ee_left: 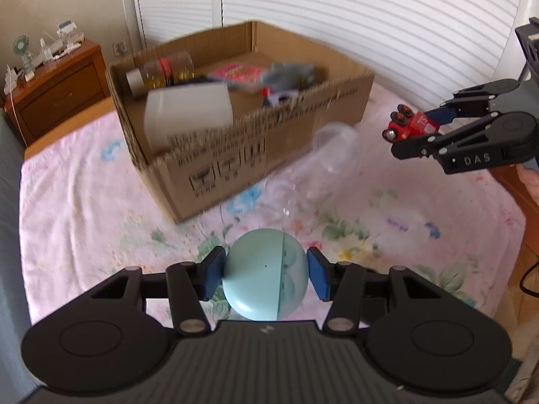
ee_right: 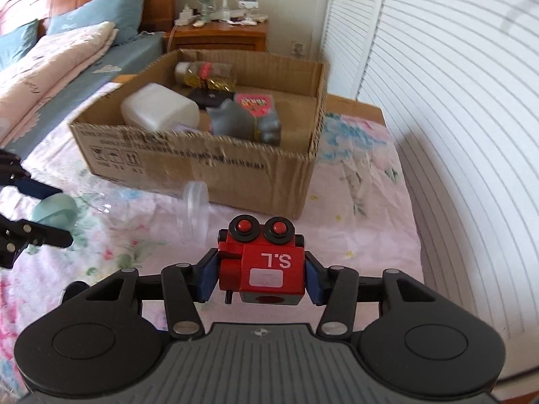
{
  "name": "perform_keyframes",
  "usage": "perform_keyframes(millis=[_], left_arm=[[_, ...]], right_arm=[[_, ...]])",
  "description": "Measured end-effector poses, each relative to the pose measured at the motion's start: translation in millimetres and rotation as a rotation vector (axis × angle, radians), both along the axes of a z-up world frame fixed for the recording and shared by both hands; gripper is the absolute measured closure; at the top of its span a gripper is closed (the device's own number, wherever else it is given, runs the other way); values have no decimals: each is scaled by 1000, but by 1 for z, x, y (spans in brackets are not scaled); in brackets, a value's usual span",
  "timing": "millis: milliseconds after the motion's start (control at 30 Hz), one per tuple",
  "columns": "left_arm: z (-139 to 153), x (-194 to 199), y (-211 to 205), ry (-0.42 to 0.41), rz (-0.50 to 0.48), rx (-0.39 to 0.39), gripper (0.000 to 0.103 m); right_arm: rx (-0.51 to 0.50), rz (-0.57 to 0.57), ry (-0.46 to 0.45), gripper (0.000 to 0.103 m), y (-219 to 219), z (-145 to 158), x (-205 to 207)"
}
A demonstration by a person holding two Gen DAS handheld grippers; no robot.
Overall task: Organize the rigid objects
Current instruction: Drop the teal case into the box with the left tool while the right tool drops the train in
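**Two grippers, two objects held above the bed**

Two objects are off the flowered pink bedspread (ee_left: pixel 84 181), one clamped in each gripper. Farthest left in the left wrist view, a wooden nightstand (ee_left: pixel 57 91) stands against the wall with a small fan and other clutter on top. Next comes the open cardboard box (ee_left: pixel 256 155), resting on the bedspread. Inside it, from left to right, lie a clear jar with gold contents (ee_left: pixel 165 70), a white plastic container (ee_left: pixel 188 107), a pink packet (ee_left: pixel 235 74) and a grey soft toy (ee_left: pixel 289 74). Just in front of the box's near wall a clear plastic bottle (ee_left: pixel 323 165) lies on its side on the bedspread, touching neither gripper.

At the bottom centre, the left gripper (ee_left: pixel 266 274) has its blue pads closed on a pale blue egg-shaped case (ee_left: pixel 262 276), one pad pressing each side, with the case clear of the bedding.

Further right, the right gripper (ee_left: pixel 417 131) is seen from the side, its fingers shut on a red toy robot (ee_left: pixel 407 126) held in the air beside the box's right end. The right wrist view shows that grip close up: the toy robot (ee_right: pixel 269 262) sits between the blue pads of the right gripper (ee_right: pixel 261 277), its two black-rimmed red knobs pointing away from the camera and the letters "S.L" reading upside down. White louvred doors (ee_left: pixel 370 17) fill the background on the right.
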State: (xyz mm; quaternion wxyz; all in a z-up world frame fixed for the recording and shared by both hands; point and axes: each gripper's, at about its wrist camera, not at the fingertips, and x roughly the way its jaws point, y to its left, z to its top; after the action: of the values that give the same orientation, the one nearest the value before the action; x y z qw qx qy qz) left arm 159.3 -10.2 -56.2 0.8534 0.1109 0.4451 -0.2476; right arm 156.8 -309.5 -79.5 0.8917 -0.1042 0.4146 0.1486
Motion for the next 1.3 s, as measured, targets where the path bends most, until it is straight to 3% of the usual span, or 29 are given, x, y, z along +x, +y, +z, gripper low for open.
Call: perform_keyframes(millis=[233,433,767,800,833,900,1100,1300], left_arm=[[50,16,-8,-92,-6,-20,51],[78,63,-27,-170,1,-16,51],[57,154,-50,-149,81,-22,51],[53,158,-50,-157,98,-28,47],[51,160,-49,-158,111,-34,34],[49,159,-47,-163,123,-42,20],[58,129,-37,-198,120,-20,10],[58,79,-28,-226,126,62,4]], right_arm=[[23,77,-52,47,4,35,4],[34,110,-94,47,10,53,21],[39,103,-80,47,10,56,60],[35,103,-80,47,11,56,63],[31,101,-80,47,11,56,66],[32,96,-79,47,11,56,70],[29,97,-79,47,14,58,80],[36,114,-65,47,23,60,94]])
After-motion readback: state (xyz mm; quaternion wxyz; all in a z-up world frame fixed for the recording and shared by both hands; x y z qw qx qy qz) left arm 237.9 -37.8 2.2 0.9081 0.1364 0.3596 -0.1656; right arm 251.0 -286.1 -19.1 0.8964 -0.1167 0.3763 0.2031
